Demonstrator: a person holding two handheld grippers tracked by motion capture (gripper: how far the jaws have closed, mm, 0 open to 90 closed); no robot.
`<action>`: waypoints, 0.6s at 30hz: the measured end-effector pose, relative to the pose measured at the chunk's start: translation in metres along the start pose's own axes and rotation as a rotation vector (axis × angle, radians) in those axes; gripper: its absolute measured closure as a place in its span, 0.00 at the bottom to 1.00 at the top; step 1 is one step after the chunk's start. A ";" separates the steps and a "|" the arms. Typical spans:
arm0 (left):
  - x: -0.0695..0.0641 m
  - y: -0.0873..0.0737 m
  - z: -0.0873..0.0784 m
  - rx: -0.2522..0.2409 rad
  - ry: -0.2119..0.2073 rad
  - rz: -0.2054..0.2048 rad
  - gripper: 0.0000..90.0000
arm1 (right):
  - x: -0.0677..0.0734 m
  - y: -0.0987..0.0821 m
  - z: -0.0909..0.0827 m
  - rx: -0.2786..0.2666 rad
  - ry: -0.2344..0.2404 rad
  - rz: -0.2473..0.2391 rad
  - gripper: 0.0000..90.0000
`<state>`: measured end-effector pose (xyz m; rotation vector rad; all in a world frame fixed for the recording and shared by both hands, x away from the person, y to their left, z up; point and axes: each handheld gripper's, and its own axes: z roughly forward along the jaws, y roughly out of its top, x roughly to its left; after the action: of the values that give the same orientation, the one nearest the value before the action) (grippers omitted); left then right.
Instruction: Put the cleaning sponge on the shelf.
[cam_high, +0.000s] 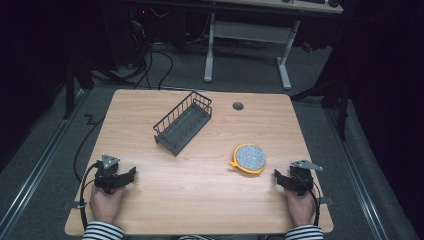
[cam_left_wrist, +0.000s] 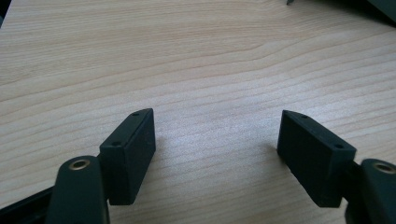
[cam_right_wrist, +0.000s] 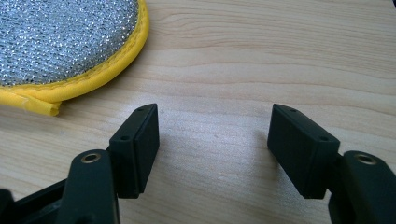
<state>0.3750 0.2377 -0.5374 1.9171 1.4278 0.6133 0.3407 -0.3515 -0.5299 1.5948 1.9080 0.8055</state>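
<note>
Where the high view looked down, the pale wood-grain surface (cam_high: 200, 190) carried a dark wire rack (cam_high: 182, 122) with a solid tray base, set at a slant near the middle, and a round scouring pad (cam_high: 249, 158), silver mesh face with a yellow sewn rim, toward the right. The left tongs (cam_high: 131, 174) rested low at the near-left edge, gripped by a hand in a striped sleeve. The right tongs (cam_high: 277, 176) lay near-right, just beside the pad and apart from it.

Along the left gripper view, the left tongs (cam_left_wrist: 217, 135) stood spread, blocky black jaws over bare grain, nothing between them.

Along the right gripper view, the right tongs (cam_right_wrist: 214, 128) stood equally spread and empty; the scouring pad (cam_right_wrist: 60, 37) lay beyond them to the upper left, its yellow loop tab nearest, untouched.
</note>
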 end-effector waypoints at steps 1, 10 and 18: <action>0.000 0.000 0.000 -0.001 0.000 0.000 0.31 | 0.000 0.000 0.000 0.000 -0.001 -0.002 0.38; -0.001 0.001 0.001 0.002 -0.002 0.004 0.29 | 0.000 0.000 0.000 0.001 0.000 -0.003 0.38; 0.000 0.001 0.000 -0.004 -0.027 0.015 0.31 | 0.000 0.000 0.000 0.001 0.000 -0.003 0.37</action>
<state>0.3758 0.2377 -0.5373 1.9276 1.3960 0.5950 0.3405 -0.3513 -0.5300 1.5918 1.9114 0.8032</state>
